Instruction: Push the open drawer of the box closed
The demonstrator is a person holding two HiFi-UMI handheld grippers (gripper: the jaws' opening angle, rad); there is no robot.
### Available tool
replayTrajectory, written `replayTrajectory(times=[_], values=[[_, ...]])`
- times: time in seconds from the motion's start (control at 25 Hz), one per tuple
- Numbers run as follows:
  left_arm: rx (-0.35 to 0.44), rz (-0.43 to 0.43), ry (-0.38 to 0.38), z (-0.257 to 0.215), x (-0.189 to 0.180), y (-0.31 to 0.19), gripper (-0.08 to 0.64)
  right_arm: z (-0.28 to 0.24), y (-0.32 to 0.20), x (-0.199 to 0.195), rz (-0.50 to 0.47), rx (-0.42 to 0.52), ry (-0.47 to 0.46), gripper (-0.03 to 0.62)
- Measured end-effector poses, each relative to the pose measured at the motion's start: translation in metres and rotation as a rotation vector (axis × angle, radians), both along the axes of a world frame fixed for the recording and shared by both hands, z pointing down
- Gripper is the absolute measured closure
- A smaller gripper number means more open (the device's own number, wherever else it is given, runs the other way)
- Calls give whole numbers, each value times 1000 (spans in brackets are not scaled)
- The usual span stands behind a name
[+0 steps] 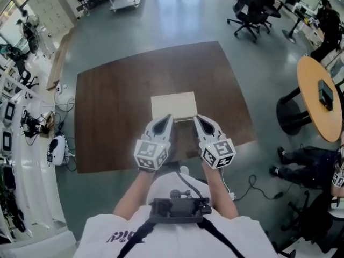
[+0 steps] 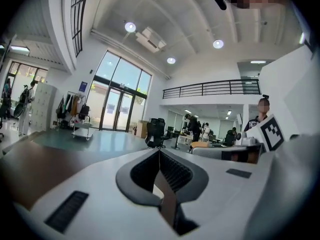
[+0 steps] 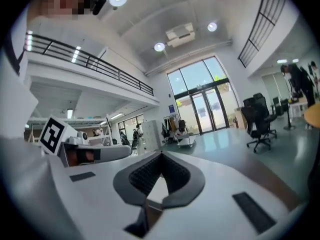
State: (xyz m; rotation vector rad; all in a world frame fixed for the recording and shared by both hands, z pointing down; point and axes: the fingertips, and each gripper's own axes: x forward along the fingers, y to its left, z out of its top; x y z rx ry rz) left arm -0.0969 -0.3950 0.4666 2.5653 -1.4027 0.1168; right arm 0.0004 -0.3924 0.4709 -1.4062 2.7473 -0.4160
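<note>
A cream box [image 1: 173,105] sits near the middle of the dark brown table [image 1: 107,117]. Its near side, where a drawer would be, is mostly hidden behind my grippers. In the head view both are raised side by side in front of the box and point toward it. The left gripper [image 1: 168,117] is shut with nothing in it, its tips meeting in the left gripper view [image 2: 159,151]. Likewise the right gripper [image 1: 196,118] is shut and empty [image 3: 161,156]. Both gripper views look level across the hall, and neither shows the box.
Black office chairs [image 1: 252,9] stand beyond the table's far right corner. A round wooden table [image 1: 318,95] is at the right, with a seated person [image 1: 306,160] below it. Equipment and cables [image 1: 37,122] line the floor at the left.
</note>
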Motion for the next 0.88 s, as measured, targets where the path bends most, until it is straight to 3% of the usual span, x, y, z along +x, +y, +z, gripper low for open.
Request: replayTrajectory(times=[0.16, 0.48, 0.88], values=[[87, 5, 3, -38, 8, 8, 549, -48, 11, -5, 4, 153, 156, 589], [177, 35, -58, -60, 25, 24, 549, -61, 16, -2, 18, 178, 105, 589], [181, 74, -64, -54, 21, 35, 549, -71, 16, 11, 90, 208, 117, 589]])
